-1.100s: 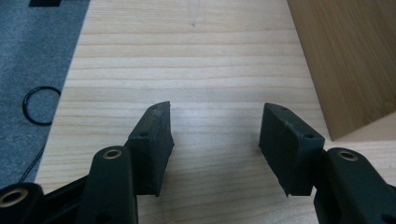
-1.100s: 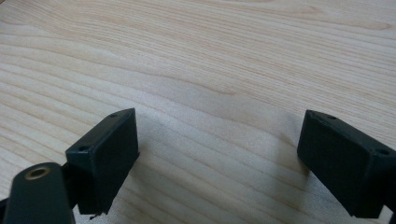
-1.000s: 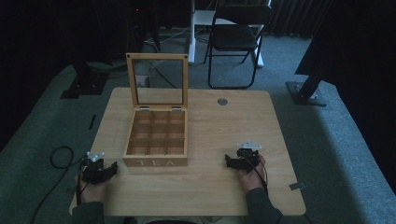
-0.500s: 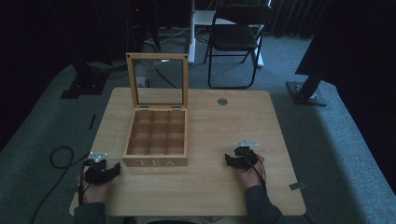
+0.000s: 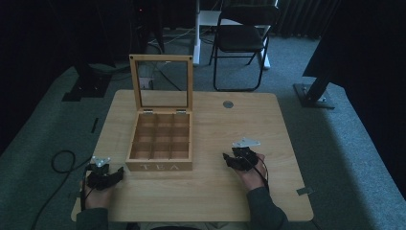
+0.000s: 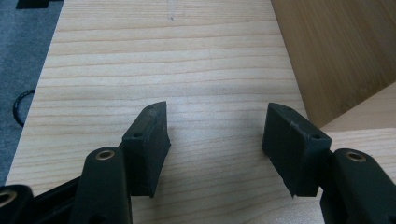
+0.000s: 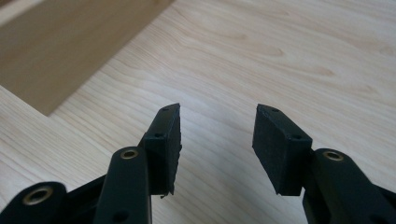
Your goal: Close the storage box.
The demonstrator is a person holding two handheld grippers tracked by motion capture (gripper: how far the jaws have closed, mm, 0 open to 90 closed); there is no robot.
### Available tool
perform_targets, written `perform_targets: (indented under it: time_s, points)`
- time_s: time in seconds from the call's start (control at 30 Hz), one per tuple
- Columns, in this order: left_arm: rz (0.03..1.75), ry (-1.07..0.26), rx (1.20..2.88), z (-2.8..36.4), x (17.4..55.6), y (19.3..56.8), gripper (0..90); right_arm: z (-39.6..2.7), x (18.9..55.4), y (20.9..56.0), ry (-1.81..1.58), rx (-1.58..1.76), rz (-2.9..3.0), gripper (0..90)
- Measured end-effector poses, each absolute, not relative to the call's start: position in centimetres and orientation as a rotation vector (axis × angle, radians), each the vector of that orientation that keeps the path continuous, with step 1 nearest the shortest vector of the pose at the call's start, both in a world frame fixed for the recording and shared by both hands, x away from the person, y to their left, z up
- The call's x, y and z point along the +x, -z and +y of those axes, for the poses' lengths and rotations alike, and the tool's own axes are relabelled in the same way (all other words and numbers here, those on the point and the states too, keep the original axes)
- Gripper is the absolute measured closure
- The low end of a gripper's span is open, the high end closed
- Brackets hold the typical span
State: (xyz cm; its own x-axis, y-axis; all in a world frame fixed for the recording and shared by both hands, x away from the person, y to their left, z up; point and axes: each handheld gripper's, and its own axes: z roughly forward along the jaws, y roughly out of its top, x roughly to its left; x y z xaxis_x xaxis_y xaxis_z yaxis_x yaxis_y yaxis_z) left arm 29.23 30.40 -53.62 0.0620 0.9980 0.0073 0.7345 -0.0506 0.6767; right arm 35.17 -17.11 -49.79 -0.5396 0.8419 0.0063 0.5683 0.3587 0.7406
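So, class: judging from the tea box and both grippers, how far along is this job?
Done: the tea box has its lid raised, compartments apparently empty. In hand: nothing; the left gripper and right gripper are open over bare table. Left: any handling of the box.

A box [image 5: 160, 143] sits on the table [image 5: 225, 191], left of centre, its lid [image 5: 162, 81] standing upright at the far side; the left gripper [image 5: 117, 175] lies near the table's near left corner, just left of the box; the right gripper [image 5: 226, 158] lies right of the box, apart from it; a small disc [image 5: 228, 104] sits toward the far edge; a chair [image 5: 242, 43] stands beyond the table.
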Motion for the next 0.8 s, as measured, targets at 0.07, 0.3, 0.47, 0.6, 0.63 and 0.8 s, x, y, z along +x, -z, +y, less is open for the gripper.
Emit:
perform_targets:
  time_s: [0.07,0.3,0.47,0.6,0.63,0.8]
  points:
    - [1.722,-0.68,1.837,30.4,29.2,53.6,40.9,-16.7,35.3,49.4,-1.009,1.23,2.241,50.4]
    - [1.719,-0.681,1.836,30.4,29.2,53.7,40.9,-15.7,35.8,47.9,-1.005,1.192,2.216,49.5]
    - [1.718,-0.682,1.835,30.4,29.2,53.7,40.9,-14.6,36.4,47.0,-1.024,1.172,2.213,48.2]
    - [1.715,-0.681,1.837,30.4,29.2,53.7,40.8,-13.9,36.9,45.9,-1.057,1.167,2.198,47.5]
    - [1.715,-0.681,1.837,30.4,29.2,53.7,40.9,-13.6,37.1,45.6,-1.056,1.16,2.196,47.1]
    - [1.714,-0.681,1.838,30.4,29.2,53.7,40.9,-12.7,38.1,44.3,-1.079,1.147,2.187,46.9]
